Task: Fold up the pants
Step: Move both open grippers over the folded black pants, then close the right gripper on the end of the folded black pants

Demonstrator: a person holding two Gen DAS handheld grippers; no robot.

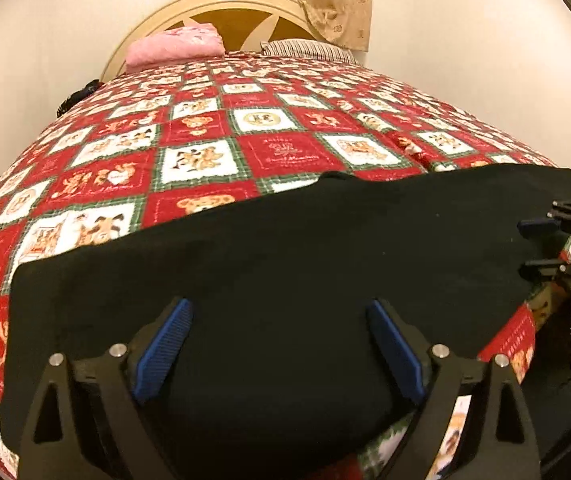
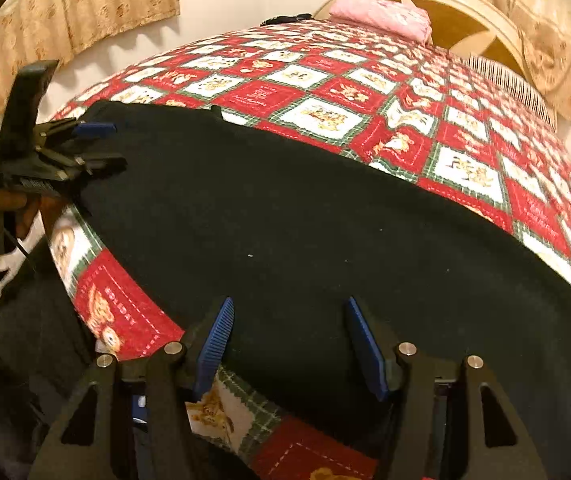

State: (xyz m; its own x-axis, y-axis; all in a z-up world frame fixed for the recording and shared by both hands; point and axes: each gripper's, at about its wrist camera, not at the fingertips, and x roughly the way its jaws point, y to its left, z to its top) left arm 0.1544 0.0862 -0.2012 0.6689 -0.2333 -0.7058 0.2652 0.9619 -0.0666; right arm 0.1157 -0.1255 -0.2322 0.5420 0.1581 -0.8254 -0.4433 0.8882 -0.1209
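You are at the foot of a bed [image 1: 205, 128] covered with a red, white and green checked quilt printed with teddy bears, standing against a pale wall with beige patterned curtains [image 2: 85, 12] and a cream arched headboard [image 1: 221, 4]. A folded pink blanket [image 1: 173, 46] and a striped pillow [image 1: 305, 49] lie at the head end. The black pants [image 1: 285, 248] lie spread flat across the near end of the quilt, running from side to side in front of you, with their near edge close to the edge of the bed. Your left gripper [image 1: 279, 312] hangs over the pants with its blue-padded fingers [image 1: 165, 348] spread wide; cloth lies below the gap, but the pads press on nothing. Your right gripper [image 2: 287, 316] is over the other end of the pants, near their lower edge, its fingers [image 2: 213, 344] apart at a moderate width and likewise gripping nothing. From the right wrist view, your left gripper shows at the far left end of the garment, just at its edge.
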